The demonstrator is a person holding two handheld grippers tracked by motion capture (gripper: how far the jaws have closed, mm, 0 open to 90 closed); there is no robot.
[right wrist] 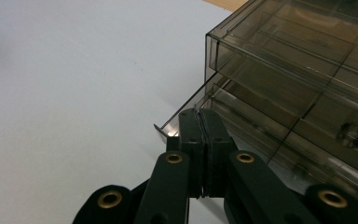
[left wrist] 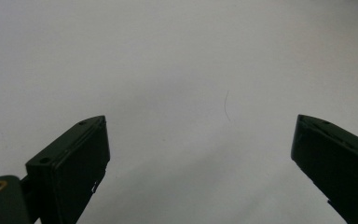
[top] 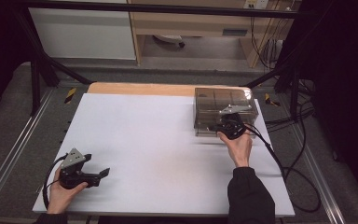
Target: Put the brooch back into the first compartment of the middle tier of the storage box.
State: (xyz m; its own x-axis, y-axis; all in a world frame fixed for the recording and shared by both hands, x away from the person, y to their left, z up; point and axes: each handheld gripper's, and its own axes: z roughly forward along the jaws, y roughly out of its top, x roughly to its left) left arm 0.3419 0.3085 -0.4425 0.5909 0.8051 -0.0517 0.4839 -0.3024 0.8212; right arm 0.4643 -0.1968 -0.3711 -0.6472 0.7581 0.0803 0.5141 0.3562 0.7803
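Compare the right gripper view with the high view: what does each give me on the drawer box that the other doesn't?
Right gripper view: the right gripper has its jaws shut together against the front of the smoky clear drawer box; a drawer front edge juts out slightly beside the jaw tips, and a round knob sits on a lower drawer.

High view: the left gripper rests at the near left of the white table, far from the box, and a cable trails from the right gripper.

Both: the right gripper at the box's front, on the white table.
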